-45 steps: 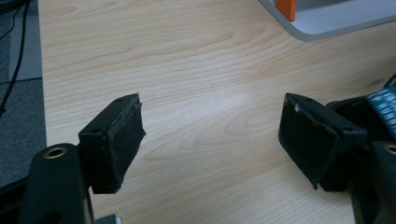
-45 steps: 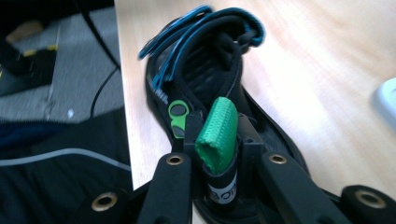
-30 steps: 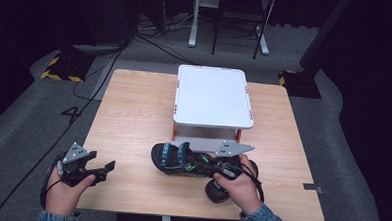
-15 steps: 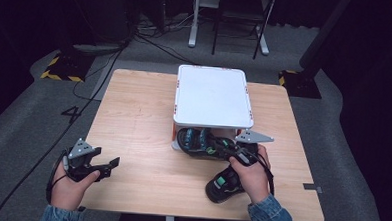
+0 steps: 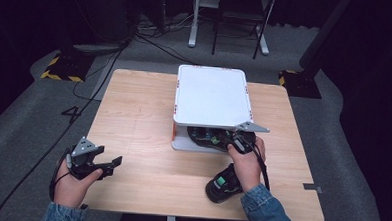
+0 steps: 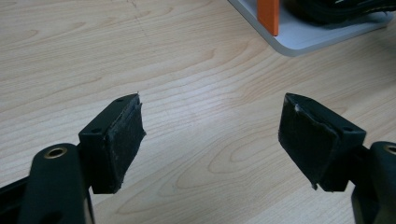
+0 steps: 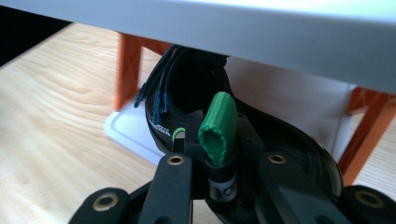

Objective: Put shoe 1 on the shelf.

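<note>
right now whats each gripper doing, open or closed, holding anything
Left gripper: open, nothing between its jaws, over bare table.
Right gripper: shut on the heel of a black shoe, pushing it onto the rack's lower shelf.

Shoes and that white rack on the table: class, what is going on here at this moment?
A person works at a wooden table with a gripper in each hand. The right gripper is shut on the heel of a black shoe, at its green pull loop, with the shoe on the lower shelf of the white shoe rack. A second black shoe lies on the table by the right hand. The left gripper hangs open over bare wood, holding nothing.
</note>
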`<state>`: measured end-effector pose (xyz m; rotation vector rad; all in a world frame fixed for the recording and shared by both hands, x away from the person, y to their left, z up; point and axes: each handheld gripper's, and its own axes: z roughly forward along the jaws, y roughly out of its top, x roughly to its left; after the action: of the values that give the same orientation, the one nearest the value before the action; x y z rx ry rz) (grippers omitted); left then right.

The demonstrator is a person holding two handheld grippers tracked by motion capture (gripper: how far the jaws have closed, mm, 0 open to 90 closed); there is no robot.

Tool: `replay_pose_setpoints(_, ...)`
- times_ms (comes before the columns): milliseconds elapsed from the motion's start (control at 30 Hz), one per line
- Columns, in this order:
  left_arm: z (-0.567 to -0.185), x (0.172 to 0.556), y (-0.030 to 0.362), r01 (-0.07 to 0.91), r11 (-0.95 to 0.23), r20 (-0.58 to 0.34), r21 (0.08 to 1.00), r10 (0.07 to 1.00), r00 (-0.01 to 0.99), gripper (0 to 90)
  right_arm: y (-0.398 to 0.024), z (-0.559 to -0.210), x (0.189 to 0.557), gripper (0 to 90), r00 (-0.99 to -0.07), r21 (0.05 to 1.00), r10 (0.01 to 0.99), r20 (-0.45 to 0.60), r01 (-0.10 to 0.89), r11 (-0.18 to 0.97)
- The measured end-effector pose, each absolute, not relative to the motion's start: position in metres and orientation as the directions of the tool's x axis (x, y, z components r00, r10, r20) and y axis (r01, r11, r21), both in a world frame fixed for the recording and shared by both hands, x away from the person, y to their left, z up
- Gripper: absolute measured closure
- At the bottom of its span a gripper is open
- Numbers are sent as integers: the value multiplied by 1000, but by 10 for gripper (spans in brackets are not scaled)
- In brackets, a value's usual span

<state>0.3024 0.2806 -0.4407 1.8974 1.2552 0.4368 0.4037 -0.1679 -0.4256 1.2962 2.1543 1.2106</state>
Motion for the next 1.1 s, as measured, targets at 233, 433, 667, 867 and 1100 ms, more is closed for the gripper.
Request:
replay_pose_setpoints(233,-443,303,279,609,-193,-135,770,883,450,226,-170,-429,411,686,-516,729,836,189,644,233)
replay_pose_setpoints(433,-443,303,278,612,-192,-137,767,883,449,226,-176,-430,408,520,-557,654,805,203,689,312)
replay_pose_setpoints(667,-444,303,277,614,-195,-140,765,880,453,225,-175,-429,406,450,-618,608,776,123,665,434)
replay_pose_setpoints(867,-444,303,279,613,-193,-141,766,880,453,225,-180,-429,400,469,-647,602,755,102,645,471)
replay_pose_setpoints(1100,-444,304,276,616,-194,-142,764,880,453,226,-167,-431,399,679,-659,622,735,161,646,443)
